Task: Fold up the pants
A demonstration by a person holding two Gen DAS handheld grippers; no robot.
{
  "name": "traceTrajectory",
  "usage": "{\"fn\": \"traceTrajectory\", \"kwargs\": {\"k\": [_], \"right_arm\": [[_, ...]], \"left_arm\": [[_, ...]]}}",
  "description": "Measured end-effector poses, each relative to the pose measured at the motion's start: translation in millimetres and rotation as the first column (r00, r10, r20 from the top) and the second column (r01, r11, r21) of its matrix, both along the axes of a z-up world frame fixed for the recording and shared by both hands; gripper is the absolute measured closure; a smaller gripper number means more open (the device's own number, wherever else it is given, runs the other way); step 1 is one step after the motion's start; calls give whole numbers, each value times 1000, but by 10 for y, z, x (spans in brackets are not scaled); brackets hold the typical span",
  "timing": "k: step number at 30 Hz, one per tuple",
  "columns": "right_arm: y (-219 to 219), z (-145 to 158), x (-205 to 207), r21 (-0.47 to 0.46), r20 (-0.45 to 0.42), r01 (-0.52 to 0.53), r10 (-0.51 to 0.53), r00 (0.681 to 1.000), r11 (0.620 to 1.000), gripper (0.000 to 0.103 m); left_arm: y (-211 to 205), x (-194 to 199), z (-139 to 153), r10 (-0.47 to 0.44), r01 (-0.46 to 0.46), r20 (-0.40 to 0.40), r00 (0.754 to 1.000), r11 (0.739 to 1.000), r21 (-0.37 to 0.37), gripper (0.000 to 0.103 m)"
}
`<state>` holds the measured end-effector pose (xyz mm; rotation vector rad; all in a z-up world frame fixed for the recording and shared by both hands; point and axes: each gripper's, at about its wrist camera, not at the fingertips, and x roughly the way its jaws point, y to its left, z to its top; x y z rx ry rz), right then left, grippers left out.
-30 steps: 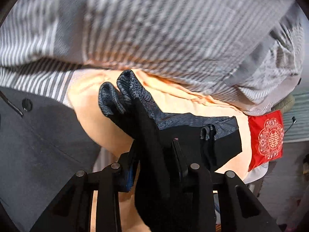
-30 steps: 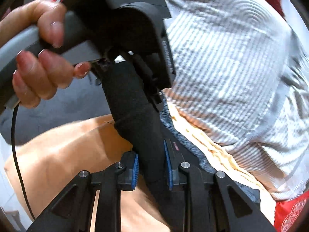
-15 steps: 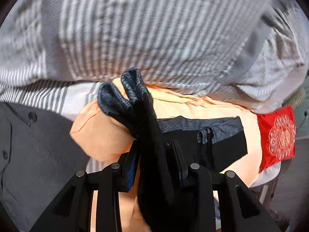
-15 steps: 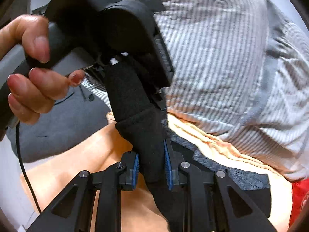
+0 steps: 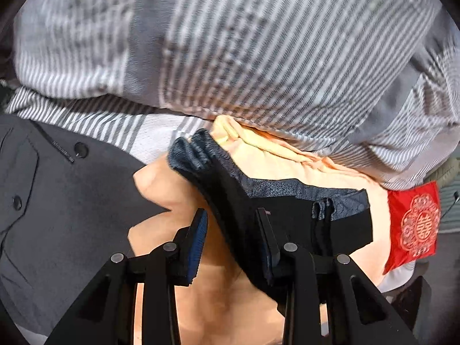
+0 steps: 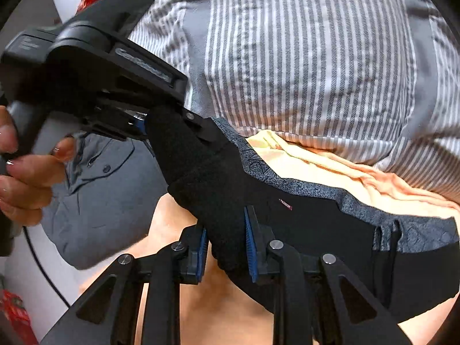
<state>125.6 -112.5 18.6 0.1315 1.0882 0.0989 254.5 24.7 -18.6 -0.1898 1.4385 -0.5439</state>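
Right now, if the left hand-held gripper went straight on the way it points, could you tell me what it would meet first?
Beyond the black pants that the left hand-held gripper holds, probably the orange cloth, then the striped bedding; depth is unclear.

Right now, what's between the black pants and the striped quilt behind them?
A strip of orange sheet separates the black pants from the striped quilt in the right wrist view; the left wrist view shows the same.

Both the left gripper [image 5: 233,241] and right gripper [image 6: 225,251] point steeply down, jaws clamped.
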Motion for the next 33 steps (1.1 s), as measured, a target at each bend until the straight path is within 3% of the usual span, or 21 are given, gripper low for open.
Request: {"fn": "traceTrajectory", "kwargs": {"k": [1, 2, 3, 8, 16, 18, 20, 26, 33], "right_arm": [[32, 1, 3, -10, -3, -10, 9, 1000, 1000, 79], [55, -6, 1, -12, -8, -14, 14, 1000, 1000, 79], [46, -18, 4, -7, -15, -12, 12, 1000, 1000, 79], [32, -26, 27, 24, -46, 23, -22, 999, 999, 79], [87, 3, 17, -42, -39, -23, 21, 999, 999, 79], [104, 27, 14, -46, -45, -50, 48, 998, 998, 79], [120, 41, 9, -69, -35, -67, 65, 997, 995, 79], [241, 61, -32, -158, -24, -144, 142, 990, 977, 79], [408, 11, -80, -250, -30, -237, 237, 971, 939, 79]], "left_arm": [[50, -7, -9, 8, -8, -8, 1000, 1000, 0, 64], [107, -11, -22, 19, -19, -14, 1000, 1000, 0, 49], [183, -18, -33, 42, -42, -10, 999, 999, -3, 43], [462, -89, -173, 143, -145, -50, 988, 988, -47, 42], [652, -127, -229, 216, -234, -125, 968, 959, -161, 43], [661, -129, -194, 189, -209, -131, 973, 964, -162, 40], [615, -108, -205, 167, -189, -146, 975, 970, -153, 20], [432, -30, -266, 105, -146, -206, 973, 970, -193, 19], [211, 37, -417, 97, -140, -248, 964, 976, -166, 20]]}}
